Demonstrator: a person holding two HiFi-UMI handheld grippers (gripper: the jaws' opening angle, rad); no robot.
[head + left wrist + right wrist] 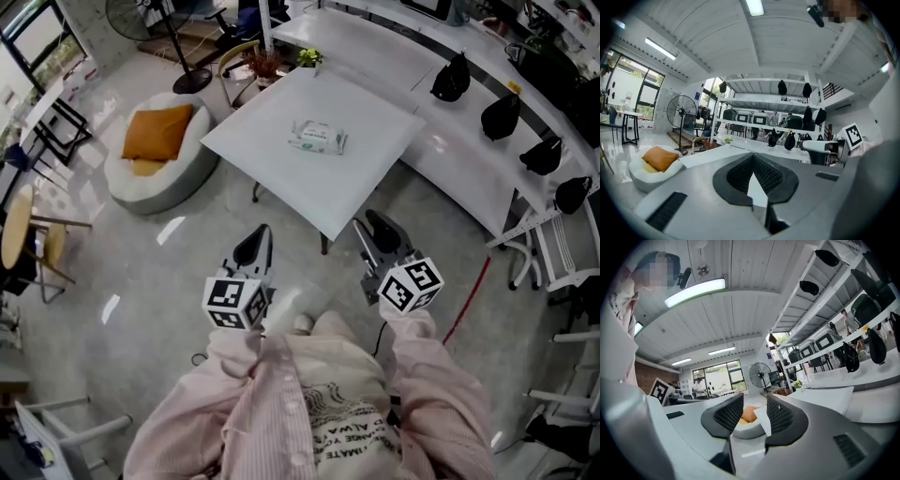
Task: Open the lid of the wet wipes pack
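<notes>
The wet wipes pack, white with green print, lies flat near the middle of a square white table. Both grippers hang well short of the table, over the floor in front of the person's chest. My left gripper points toward the table's near edge, and its black ribbed pads meet at the tips with nothing held. My right gripper stands slightly open, a narrow gap between its pads with nothing in it. Neither gripper view shows the pack.
A white beanbag with an orange cushion sits left of the table. A long white counter carrying several black bags runs behind and to the right. A small plant and a chair stand beyond the table.
</notes>
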